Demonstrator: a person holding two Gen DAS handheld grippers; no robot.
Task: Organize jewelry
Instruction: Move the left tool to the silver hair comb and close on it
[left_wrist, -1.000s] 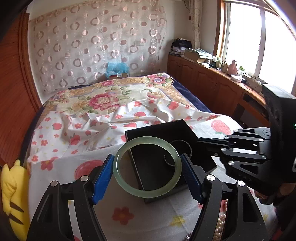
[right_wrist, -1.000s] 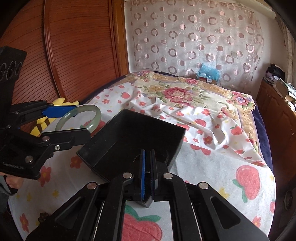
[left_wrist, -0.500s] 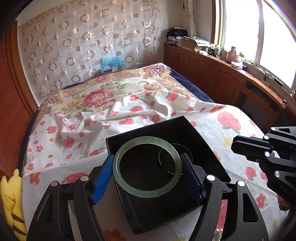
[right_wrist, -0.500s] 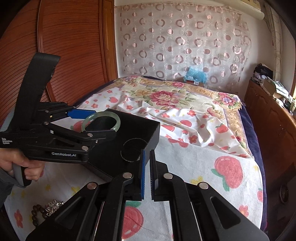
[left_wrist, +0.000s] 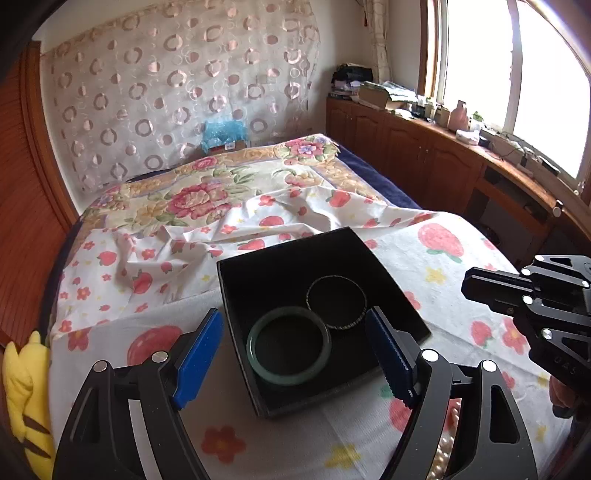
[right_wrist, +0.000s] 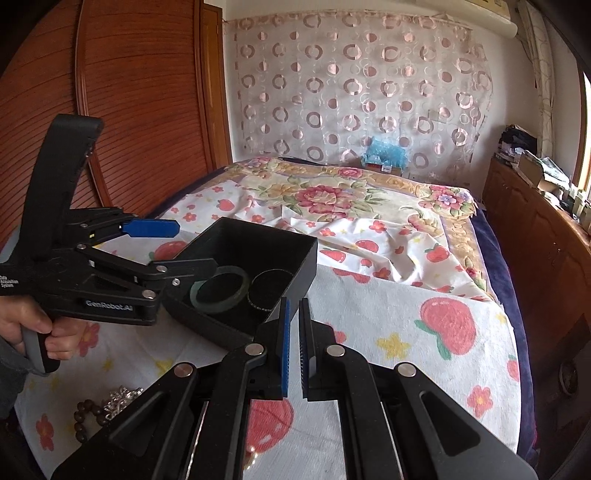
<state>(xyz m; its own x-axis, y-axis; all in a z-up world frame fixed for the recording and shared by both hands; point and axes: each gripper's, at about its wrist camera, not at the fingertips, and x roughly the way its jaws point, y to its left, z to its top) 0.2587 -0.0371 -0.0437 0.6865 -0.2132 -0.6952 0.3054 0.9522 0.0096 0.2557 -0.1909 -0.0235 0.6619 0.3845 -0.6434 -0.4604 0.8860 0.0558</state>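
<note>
A black open box (left_wrist: 236, 295) sits on the strawberry-print bedsheet. Inside it a pale green jade bangle (left_wrist: 286, 379) lies flat, touching a thin dark bangle (left_wrist: 351, 324). My left gripper (left_wrist: 293, 315) hovers over the box's near side; its jaws are opening and the blue pads stand clear of the jade bangle. The right wrist view shows the same box (right_wrist: 306, 273), jade bangle (right_wrist: 218, 308), thin bangle (right_wrist: 255, 301) and left gripper (right_wrist: 194, 245). My right gripper (right_wrist: 294, 306) is shut on nothing, just right of the box, and also shows at the edge (left_wrist: 476, 284).
A pearl string (left_wrist: 443, 454) lies near the bed's front edge. Dark wooden beads (right_wrist: 85, 413) and a silver piece (right_wrist: 122, 398) lie at front left. A yellow plush toy (left_wrist: 26, 387) sits at the left edge. Wooden cabinets (left_wrist: 424, 166) line the right wall.
The left gripper carried the jade bangle over the box and let it go; the bangle now lies inside. The right gripper drew back from the box's rim, still shut.
</note>
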